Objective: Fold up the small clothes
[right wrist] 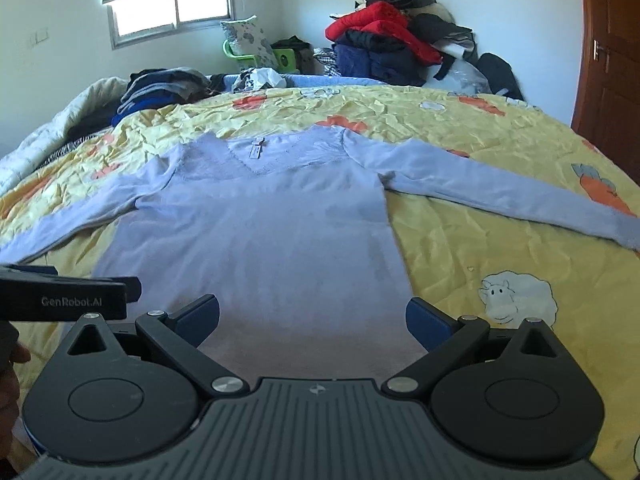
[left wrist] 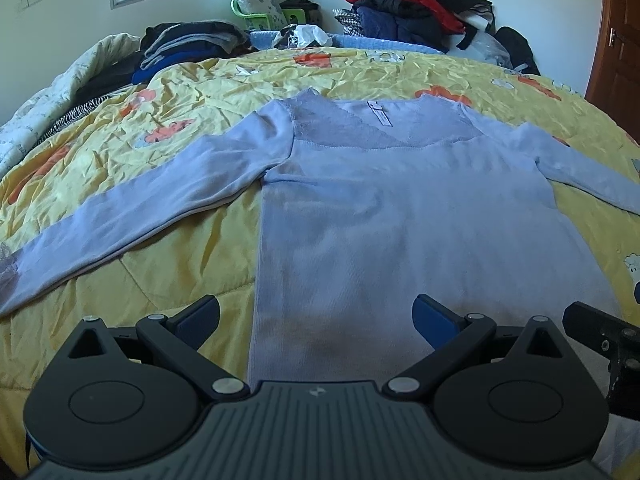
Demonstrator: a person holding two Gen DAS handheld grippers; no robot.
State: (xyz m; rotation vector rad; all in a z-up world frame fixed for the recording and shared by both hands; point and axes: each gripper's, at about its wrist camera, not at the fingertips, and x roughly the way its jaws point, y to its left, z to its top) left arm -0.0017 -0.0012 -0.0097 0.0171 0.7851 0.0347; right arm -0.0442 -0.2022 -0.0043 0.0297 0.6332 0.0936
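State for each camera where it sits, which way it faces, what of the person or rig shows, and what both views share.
Left wrist: on the left gripper over the hem, facing up the lavender long-sleeved top; its open fingers and a piece of the other gripper show.
Right wrist: on the right gripper, facing likewise; open fingers, the left gripper and a hand show.
Shared: the top, yellow quilt, window, heap of clothes.
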